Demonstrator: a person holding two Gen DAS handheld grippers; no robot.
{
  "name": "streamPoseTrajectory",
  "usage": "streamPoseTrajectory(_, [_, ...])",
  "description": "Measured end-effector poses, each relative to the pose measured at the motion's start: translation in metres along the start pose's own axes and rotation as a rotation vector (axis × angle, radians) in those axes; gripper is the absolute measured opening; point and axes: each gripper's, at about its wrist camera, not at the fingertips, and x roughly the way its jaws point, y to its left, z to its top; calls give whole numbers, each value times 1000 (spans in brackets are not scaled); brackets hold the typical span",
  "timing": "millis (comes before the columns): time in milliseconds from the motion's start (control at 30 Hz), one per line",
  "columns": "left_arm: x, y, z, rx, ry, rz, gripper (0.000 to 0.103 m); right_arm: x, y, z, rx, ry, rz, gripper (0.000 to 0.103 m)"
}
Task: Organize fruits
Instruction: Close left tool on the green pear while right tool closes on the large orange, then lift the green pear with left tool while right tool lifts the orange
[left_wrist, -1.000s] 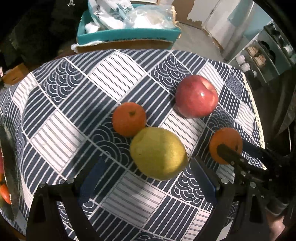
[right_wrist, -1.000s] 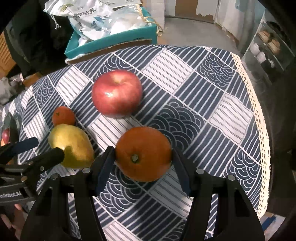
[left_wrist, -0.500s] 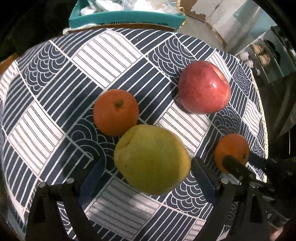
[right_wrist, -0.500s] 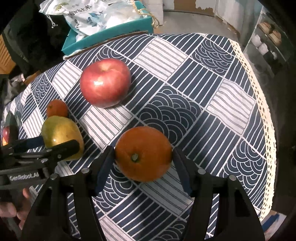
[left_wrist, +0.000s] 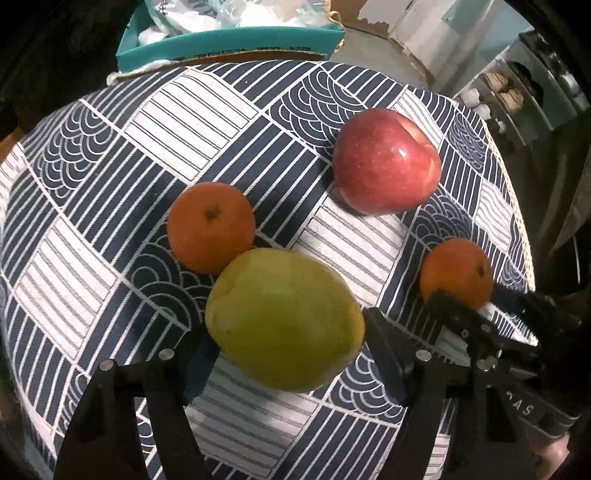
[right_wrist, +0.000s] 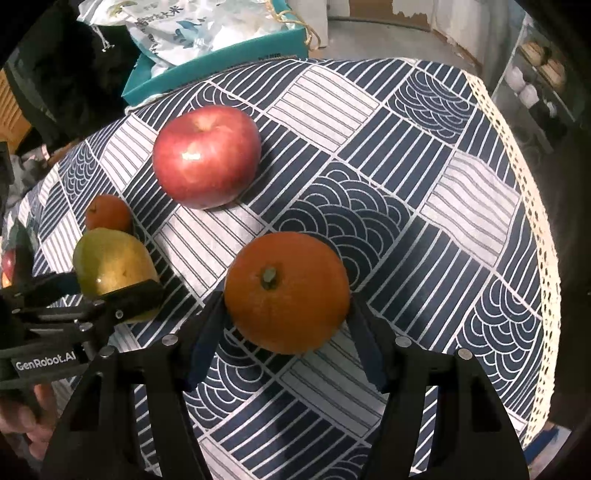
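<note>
Closing left gripper (left_wrist: 284, 343) around a yellow-green pear (left_wrist: 284, 319), right gripper (right_wrist: 286, 328) clamped on an orange (right_wrist: 287, 292) alongside.

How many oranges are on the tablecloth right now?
2. One orange sits between the right gripper's fingers; the smaller orange lies against the yellow-green pear, which the closing left gripper brackets. Others may lie out of view.

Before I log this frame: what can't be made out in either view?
- Left view: pear hides whether the jaws touch it.
- Right view: small orange partly behind the pear.
- Right view: red thing at the left edge, cut off.
- Both: shelf items too small.
</note>
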Motion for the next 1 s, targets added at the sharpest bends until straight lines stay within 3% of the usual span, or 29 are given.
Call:
streamPoseTrajectory(300, [-22, 11, -16, 35, -35, 22, 74, -15, 7, 0, -22, -41, -30, 65])
streamPoseTrajectory(533, [-43, 9, -18, 60, -81, 28, 65, -35, 21, 0, -58, -83, -38, 65])
streamPoseTrajectory(733, [-42, 16, -22, 48, -46, 7, 65, -35, 26, 0, -48, -69, -24, 65])
streamPoseTrajectory(1000, [-16, 26, -32, -5, 51, -57, 78, -31, 26, -4, -44, -49, -19, 65])
